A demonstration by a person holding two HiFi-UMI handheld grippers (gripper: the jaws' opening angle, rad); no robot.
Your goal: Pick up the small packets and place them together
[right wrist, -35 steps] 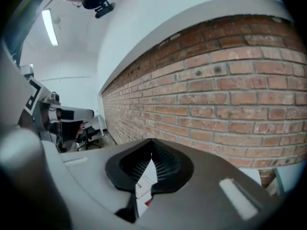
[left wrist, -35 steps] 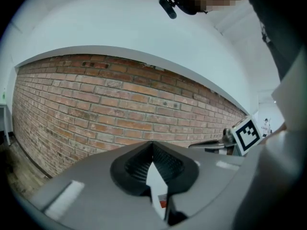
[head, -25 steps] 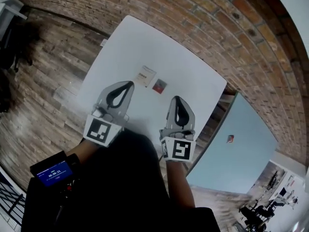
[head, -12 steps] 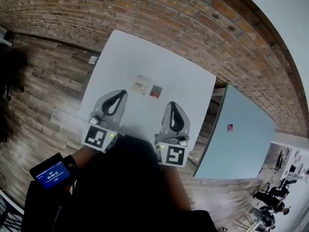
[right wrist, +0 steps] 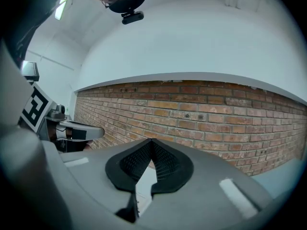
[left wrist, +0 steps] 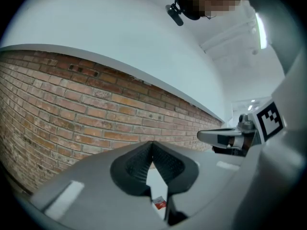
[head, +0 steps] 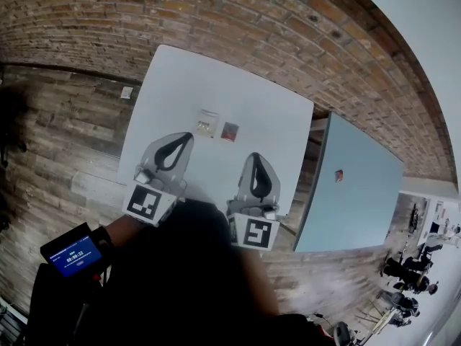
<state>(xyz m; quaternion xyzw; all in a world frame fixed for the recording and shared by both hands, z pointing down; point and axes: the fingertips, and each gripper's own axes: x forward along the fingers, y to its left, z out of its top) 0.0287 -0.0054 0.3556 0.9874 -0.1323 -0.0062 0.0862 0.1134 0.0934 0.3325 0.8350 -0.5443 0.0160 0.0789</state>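
Two small packets lie side by side on the white table: a pale one and a red one. My left gripper hovers just short of the pale packet, shut and empty. The right gripper is a little nearer me, to the right of the red packet, also shut with nothing in it. In the left gripper view the jaws meet at the tips, and the red packet shows through the gap below them. The right gripper view shows its jaws closed over the bare table.
A red brick wall runs behind the table, and wooden floor lies to the left. A pale blue tabletop stands close on the right. A small white plate sits on the floor by the table's left corner. A wrist device with a blue screen is on the left arm.
The head view has swung and pulled back, so the table looks smaller. Both grippers hold about the same spots short of the packets and stay shut. The packets have not moved.
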